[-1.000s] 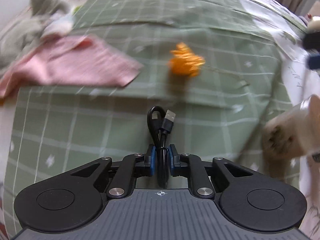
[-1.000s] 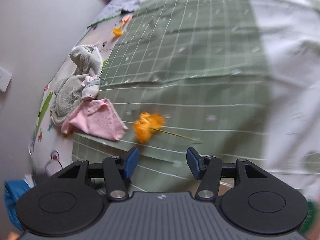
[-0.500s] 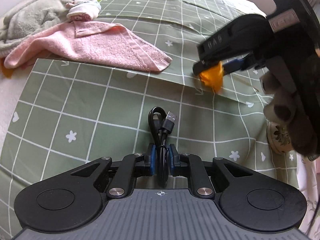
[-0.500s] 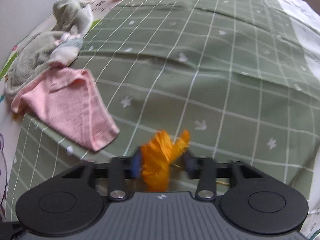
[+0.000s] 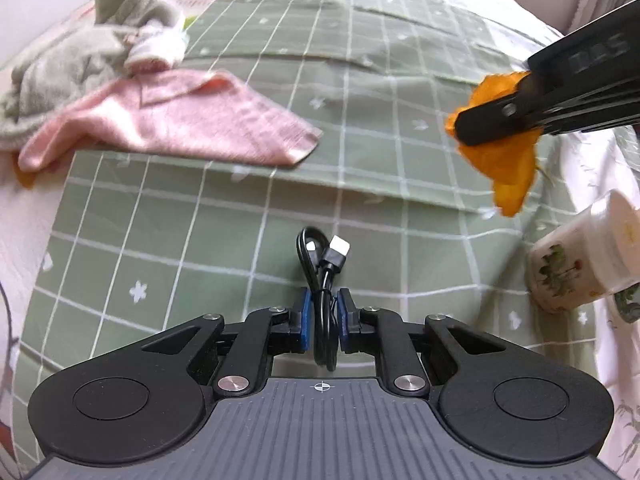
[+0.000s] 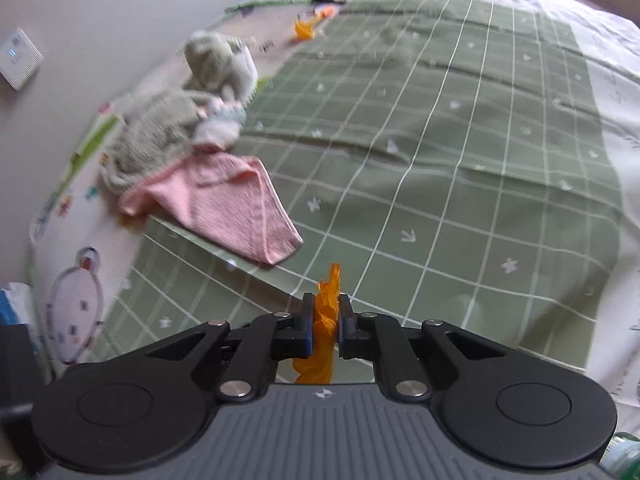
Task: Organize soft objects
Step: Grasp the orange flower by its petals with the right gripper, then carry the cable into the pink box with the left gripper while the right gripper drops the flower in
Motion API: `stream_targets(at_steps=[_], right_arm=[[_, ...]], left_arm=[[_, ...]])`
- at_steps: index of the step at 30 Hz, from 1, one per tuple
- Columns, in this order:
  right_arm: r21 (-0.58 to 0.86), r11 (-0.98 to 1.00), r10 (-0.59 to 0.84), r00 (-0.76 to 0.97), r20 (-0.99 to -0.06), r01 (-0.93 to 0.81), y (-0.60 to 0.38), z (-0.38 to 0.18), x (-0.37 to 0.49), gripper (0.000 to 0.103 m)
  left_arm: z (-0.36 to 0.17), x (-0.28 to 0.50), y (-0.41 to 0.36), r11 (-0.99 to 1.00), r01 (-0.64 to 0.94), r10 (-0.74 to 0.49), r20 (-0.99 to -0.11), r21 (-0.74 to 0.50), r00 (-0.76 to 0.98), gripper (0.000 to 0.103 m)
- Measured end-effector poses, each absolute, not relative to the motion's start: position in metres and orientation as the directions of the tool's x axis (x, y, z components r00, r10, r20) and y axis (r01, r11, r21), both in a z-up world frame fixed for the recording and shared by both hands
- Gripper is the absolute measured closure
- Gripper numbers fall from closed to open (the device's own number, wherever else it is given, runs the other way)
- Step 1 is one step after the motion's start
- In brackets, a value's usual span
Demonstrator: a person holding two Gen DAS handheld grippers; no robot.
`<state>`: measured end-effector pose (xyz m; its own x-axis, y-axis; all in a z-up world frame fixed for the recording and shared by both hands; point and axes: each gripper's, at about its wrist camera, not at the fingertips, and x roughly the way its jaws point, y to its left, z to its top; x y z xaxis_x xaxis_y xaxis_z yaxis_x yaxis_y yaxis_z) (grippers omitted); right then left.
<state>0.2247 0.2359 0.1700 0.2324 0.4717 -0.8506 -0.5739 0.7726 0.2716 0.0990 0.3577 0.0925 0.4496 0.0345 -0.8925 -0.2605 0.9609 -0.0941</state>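
Observation:
My right gripper (image 6: 325, 322) is shut on an orange fabric flower (image 6: 326, 344) and holds it above the green checked bedspread (image 6: 460, 168). In the left wrist view the flower (image 5: 502, 160) hangs from the right gripper (image 5: 496, 120) at the upper right. My left gripper (image 5: 323, 316) is shut on a coiled black USB cable (image 5: 322, 264). A pink towel (image 5: 172, 120) lies at the left with a grey garment (image 5: 68, 64) and a small white sock (image 5: 158, 50) heaped on its far end. The pile also shows in the right wrist view: towel (image 6: 224, 196), grey garment (image 6: 160, 136).
A white jar with a floral print (image 5: 580, 260) lies on its side at the right edge of the bed. Another small orange item (image 6: 304, 28) lies at the far end of the bedspread. A wall (image 6: 100, 20) with a white switch plate (image 6: 18, 58) runs along the left.
My right gripper closed on the orange flower and lifted it off the bedspread, up and to the right. My left gripper kept hold of the cable.

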Motion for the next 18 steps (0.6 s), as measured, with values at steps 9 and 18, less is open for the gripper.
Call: stream_targets(at_steps=[9,18], right_arm=[[0.335,0.747,0.569,0.292,-0.769,-0.574,0.161,0.256,0.21,0.093],[0.337,0.8,0.574,0.469,-0.671,-0.496,0.011,0.337,0.194,0.093]], left_arm=[[0.16,0.122,0.316,0.977,-0.203,0.053,-0.836,-0.071,0.546,0.087],[0.251,0.139,0.243,0.975,-0.082,-0.087,-0.699,-0.205,0.71,0.087]])
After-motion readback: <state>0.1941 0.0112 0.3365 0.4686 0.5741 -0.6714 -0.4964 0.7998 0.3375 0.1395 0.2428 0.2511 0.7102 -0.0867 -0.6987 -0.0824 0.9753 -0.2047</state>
